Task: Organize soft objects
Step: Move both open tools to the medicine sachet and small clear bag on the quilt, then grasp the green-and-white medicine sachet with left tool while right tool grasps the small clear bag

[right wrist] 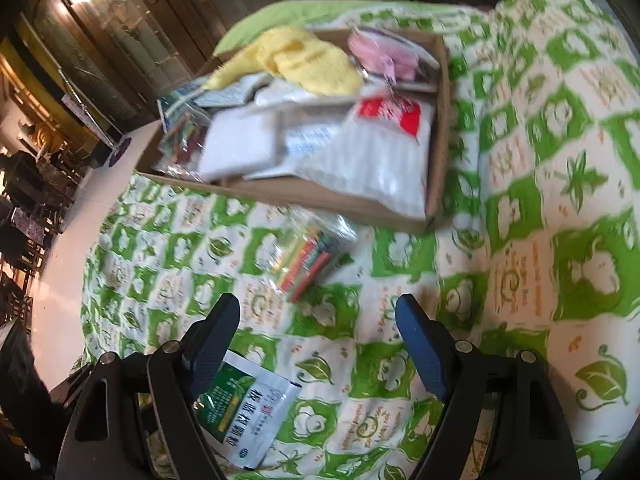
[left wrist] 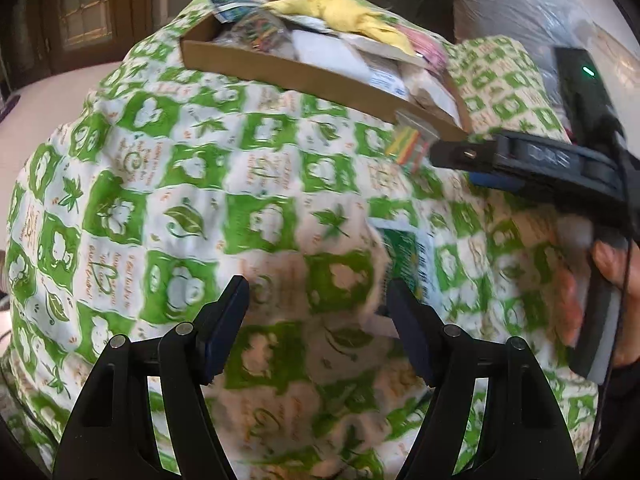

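Note:
A shallow cardboard box (right wrist: 304, 196) lies on a green-and-white bedspread (right wrist: 560, 200). It holds soft things: a yellow cloth (right wrist: 308, 60), a pink item (right wrist: 380, 56) and white packets (right wrist: 360, 160). In front of the box lies a clear bag of coloured sticks (right wrist: 308, 260), and nearer lies a green-and-white sachet (right wrist: 248, 404). My right gripper (right wrist: 316, 302) hangs open over the spread between these two, holding nothing. My left gripper (left wrist: 316, 284) is open and empty too, with the sachet (left wrist: 408, 256) just beyond its right finger. In the left wrist view the right gripper (left wrist: 448, 160) reaches in beside the stick bag (left wrist: 410, 146).
The box (left wrist: 280, 68) sits at the far end of the bed. A person's hand (left wrist: 612, 264) holds the right gripper's handle. A large plastic-wrapped bundle (left wrist: 520, 4) stands behind the bed at the right. Pale floor (right wrist: 60, 260) and dark wooden furniture (right wrist: 120, 40) lie to the left.

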Available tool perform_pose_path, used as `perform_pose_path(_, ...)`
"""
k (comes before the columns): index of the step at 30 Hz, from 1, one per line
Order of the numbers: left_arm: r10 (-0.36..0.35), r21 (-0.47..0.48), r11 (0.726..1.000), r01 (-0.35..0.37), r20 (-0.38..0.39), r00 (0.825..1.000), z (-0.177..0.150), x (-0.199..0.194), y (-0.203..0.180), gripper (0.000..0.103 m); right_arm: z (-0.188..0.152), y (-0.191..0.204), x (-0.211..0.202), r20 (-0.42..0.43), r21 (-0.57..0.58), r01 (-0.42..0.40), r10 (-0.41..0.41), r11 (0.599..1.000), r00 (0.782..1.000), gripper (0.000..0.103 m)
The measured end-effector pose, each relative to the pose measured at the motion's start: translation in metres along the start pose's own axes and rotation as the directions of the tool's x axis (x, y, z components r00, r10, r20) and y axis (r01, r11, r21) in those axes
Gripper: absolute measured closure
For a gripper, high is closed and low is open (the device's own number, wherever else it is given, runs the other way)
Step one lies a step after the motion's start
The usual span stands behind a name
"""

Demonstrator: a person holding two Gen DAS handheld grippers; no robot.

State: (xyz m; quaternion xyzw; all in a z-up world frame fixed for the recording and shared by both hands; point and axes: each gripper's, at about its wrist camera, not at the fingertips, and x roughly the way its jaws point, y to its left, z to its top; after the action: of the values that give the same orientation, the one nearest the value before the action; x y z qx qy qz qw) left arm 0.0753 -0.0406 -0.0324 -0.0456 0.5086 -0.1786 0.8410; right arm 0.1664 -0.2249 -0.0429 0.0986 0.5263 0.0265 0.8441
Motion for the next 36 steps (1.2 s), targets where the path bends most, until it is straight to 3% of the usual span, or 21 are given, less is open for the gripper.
perform_pose_path(8, -0.015, 0.187, 0.982, 0.018, -0.017, 1.000, -0.003, 0.003, -0.045, 0.031, 0.000, -0.003, 0.004, -0.011, 0.013, 0.007, -0.007, 1.000, 1.000, 0.023)
perform_pose_path(14, 0.015, 0.331, 0.943, 0.008, -0.067, 0.998, 0.002, 0.032, -0.075, 0.031, 0.001, -0.005, 0.009, -0.021, 0.024, 0.005, -0.005, 1.000, 1.000, 0.023)
perform_pose_path(19, 0.048, 0.305, 0.952, -0.018, -0.090, 0.995, 0.007, 0.053, -0.066, 0.033, 0.001, -0.007, 0.012, -0.036, 0.030, 0.014, -0.013, 0.999, 0.999, 0.023)
perform_pose_path(21, 0.047, 0.296, 0.955, -0.023, -0.074, 0.996, 0.006, 0.051, -0.060, 0.045, 0.001, -0.006, 0.014, -0.041, 0.025, 0.017, -0.016, 1.000, 0.999, 0.023)
perform_pose_path(23, 0.040, 0.267, 0.963, -0.023, -0.059, 0.997, 0.006, 0.044, -0.050, 0.047, 0.001, -0.004, 0.014, -0.041, 0.019, 0.019, -0.018, 1.000, 0.999, 0.023)
perform_pose_path(28, 0.000, 0.079, 0.997, 0.003, -0.040, 0.999, 0.004, 0.027, 0.006, 0.048, 0.003, 0.004, 0.017, -0.037, 0.007, 0.000, 0.000, 1.000, 0.999, 0.029)
perform_pose_path(32, -0.072, -0.029, 0.997, 0.071, -0.044, 0.996, 0.004, 0.025, 0.033, 0.048, 0.014, 0.011, 0.029, -0.052, 0.043, -0.050, 0.052, 0.998, 0.997, 0.040)
perform_pose_path(36, 0.008, 0.068, 0.998, -0.004, -0.060, 0.998, 0.000, 0.029, 0.013, 0.048, 0.026, 0.014, 0.048, -0.072, 0.066, -0.026, 0.031, 0.998, 0.997, 0.049)
